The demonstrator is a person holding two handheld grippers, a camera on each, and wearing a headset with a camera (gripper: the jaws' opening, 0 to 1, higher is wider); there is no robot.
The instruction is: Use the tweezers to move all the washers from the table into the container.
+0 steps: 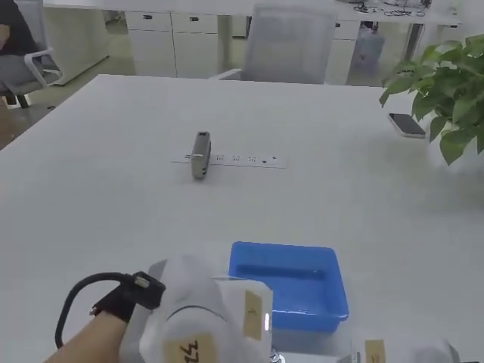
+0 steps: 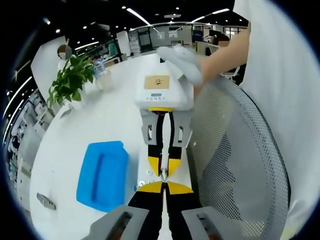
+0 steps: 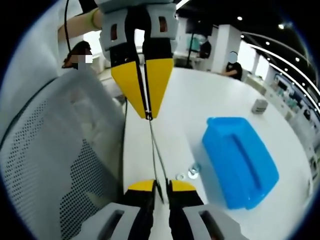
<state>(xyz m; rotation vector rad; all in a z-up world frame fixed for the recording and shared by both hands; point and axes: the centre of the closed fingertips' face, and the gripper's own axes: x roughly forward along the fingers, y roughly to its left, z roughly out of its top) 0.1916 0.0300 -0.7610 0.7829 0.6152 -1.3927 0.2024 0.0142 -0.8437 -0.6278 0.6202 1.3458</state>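
Observation:
Thin metal tweezers (image 3: 154, 145) stretch between my two grippers above the white table's near edge. My right gripper (image 3: 160, 190) is shut on one end and my left gripper (image 3: 148, 114) is shut on the other. In the left gripper view, my left gripper (image 2: 163, 189) meets the right gripper (image 2: 162, 167) tip to tip. Two small washers (image 3: 193, 173) lie on the table beside the blue container (image 3: 240, 160), just right of the tweezers. The container (image 1: 283, 249) sits near the front edge, right of my left gripper (image 1: 204, 325).
A grey block (image 1: 200, 155) lies on a flush power strip (image 1: 242, 159) mid-table. A phone (image 1: 407, 125) and a green plant (image 1: 446, 91) are at the far right. A mesh chair back (image 2: 240, 165) is close behind the grippers.

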